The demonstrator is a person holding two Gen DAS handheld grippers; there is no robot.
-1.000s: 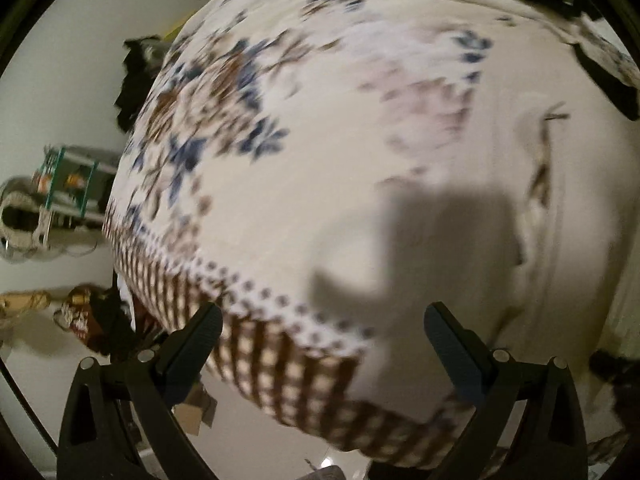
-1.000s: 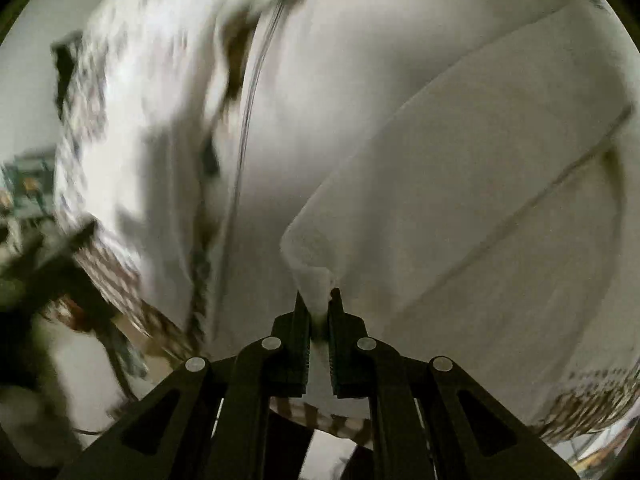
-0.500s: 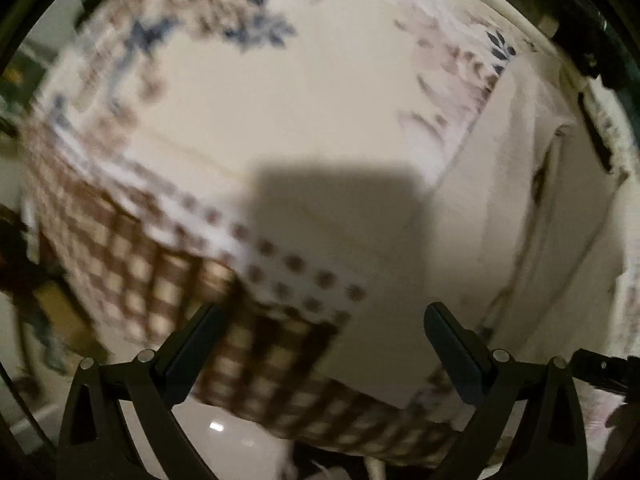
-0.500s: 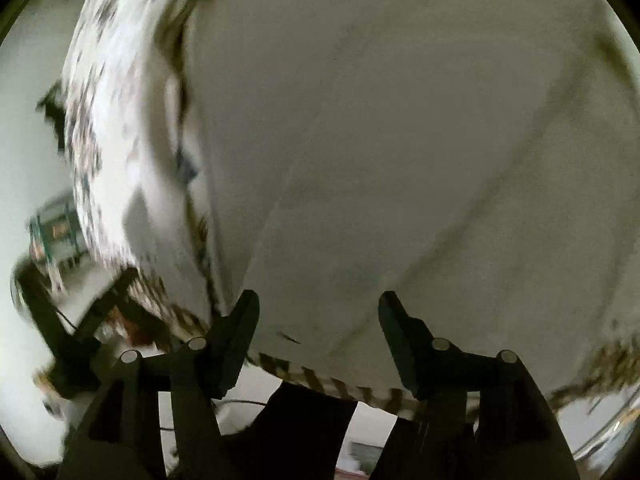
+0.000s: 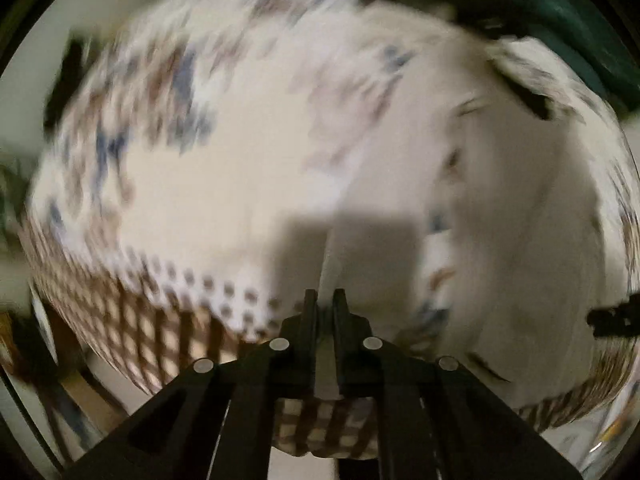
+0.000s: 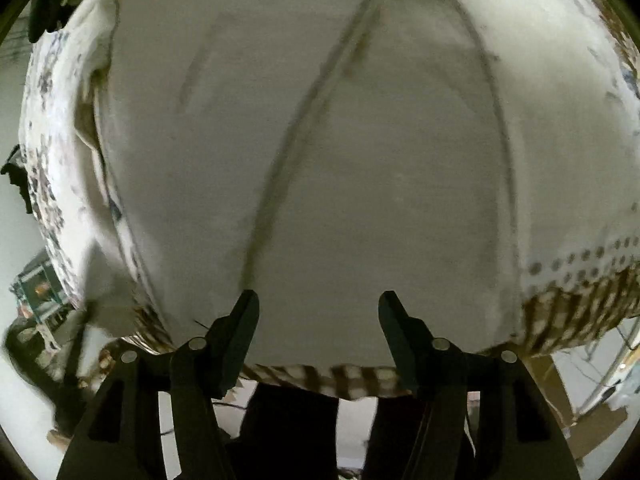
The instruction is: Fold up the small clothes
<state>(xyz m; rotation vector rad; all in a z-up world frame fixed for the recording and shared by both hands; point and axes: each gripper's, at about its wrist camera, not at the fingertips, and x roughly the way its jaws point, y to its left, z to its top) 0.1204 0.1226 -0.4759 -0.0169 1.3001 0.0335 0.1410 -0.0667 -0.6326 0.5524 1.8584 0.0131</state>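
Observation:
A cream-white garment (image 6: 360,160) with grey seam lines lies flat on a table covered by a floral cloth (image 5: 192,168) with a brown checked border. It fills the right wrist view. My right gripper (image 6: 319,304) is open just above the garment's near edge, touching nothing. In the blurred left wrist view the garment (image 5: 520,208) lies at the right. My left gripper (image 5: 323,300) is shut, with a thin pale strip of cloth between its fingers; whether this is the garment's edge or the tablecloth I cannot tell.
The table's near edge with the checked border (image 6: 572,312) runs just in front of both grippers. Dark green fabric (image 5: 560,12) lies at the far right of the table. A shelf with boxes (image 6: 38,292) stands on the floor at left.
My right gripper opened and let go of the garment's corner, and the garment now lies flat. My left gripper went from wide open to shut on cloth near the table's edge.

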